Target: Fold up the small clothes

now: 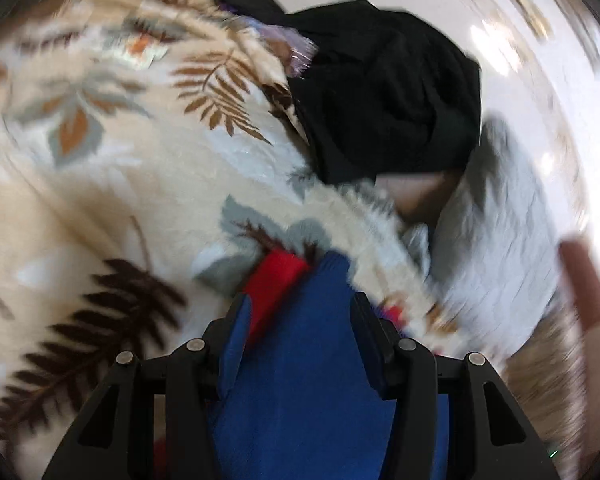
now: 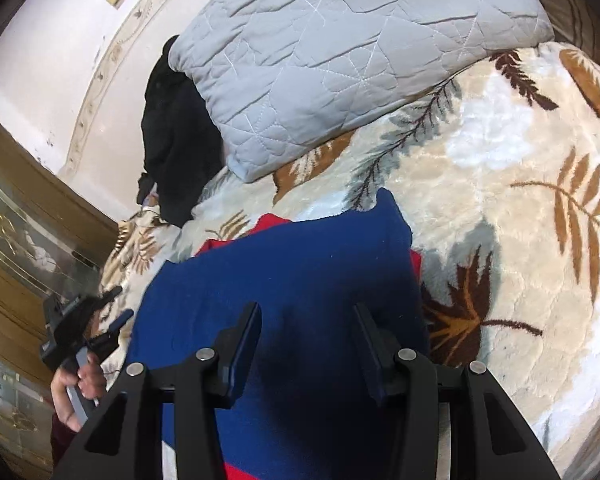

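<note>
While left tool (image 1: 296, 316) seemingly grips garment (image 2: 284, 280), blanket (image 2: 500, 208) open rightward

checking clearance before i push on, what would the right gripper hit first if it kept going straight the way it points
Most likely the blue garment under and ahead of the right gripper, then the leaf-print blanket past its far edge. Depth is hard to judge.

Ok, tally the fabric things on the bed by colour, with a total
Blue and red garment: 1
Black clothes pile: 1
Grey quilted pillow: 1
Cream leaf-print blanket: 1
Total: 4
</note>
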### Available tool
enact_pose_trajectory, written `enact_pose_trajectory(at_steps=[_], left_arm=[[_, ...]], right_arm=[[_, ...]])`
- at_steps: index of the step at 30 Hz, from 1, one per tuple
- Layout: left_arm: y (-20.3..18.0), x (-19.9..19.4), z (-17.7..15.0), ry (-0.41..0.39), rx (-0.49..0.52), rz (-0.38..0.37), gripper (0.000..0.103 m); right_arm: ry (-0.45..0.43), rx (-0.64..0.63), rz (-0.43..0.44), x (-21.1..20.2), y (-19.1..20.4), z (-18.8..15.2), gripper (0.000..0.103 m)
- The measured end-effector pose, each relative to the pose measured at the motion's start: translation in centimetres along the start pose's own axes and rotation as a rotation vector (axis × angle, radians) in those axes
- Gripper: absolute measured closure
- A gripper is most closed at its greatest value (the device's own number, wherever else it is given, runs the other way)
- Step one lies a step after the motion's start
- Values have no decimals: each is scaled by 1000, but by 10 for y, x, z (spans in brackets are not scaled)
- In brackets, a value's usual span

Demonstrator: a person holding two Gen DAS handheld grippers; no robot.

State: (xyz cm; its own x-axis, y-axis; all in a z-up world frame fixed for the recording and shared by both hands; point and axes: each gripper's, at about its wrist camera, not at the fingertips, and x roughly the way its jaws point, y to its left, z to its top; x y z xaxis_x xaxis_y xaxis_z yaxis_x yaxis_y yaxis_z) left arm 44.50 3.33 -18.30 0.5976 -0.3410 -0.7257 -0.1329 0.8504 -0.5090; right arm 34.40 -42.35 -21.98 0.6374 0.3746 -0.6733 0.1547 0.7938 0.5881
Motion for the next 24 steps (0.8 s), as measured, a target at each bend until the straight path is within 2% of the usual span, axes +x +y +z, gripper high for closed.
enact_pose_trajectory(at_steps=[3,4,6,8,10,13,15,18,20,21,23,24], left_arm=[[-17,-9,-26,19,148,98,50],[-16,-10,-36,35,183,122,45],[-9,-6,-54,92,232,177,44],[-1,-11,-66,93,266,242,44],[5,-20,-71,103,251,238,44],[10,-35,-83,110,231,191,44],[9,-41,-96,110,262,214,43],[13,-31,-112,160,295,246,36],[15,-30,-116,176,293,273,35],[16,-35,-116,169,286,258,35],[15,-44,-118,155,288,230,35],[15,-50,-121,144,290,217,34]], right_arm=[[21,-3,-32,0,0,-3,53],[51,-6,-46,5,-2,-5,53],[134,6,-73,20,-10,-13,53],[117,14,-73,16,-11,-15,53],[99,30,-40,2,-6,-16,50],[91,36,20,-17,3,-22,50],[116,25,52,-22,10,-33,50],[173,18,40,-15,17,-54,50],[188,-13,-16,-8,19,-63,48],[181,-36,-36,-8,22,-67,48],[172,-12,-16,-16,22,-69,46],[171,23,26,-23,20,-71,44]])
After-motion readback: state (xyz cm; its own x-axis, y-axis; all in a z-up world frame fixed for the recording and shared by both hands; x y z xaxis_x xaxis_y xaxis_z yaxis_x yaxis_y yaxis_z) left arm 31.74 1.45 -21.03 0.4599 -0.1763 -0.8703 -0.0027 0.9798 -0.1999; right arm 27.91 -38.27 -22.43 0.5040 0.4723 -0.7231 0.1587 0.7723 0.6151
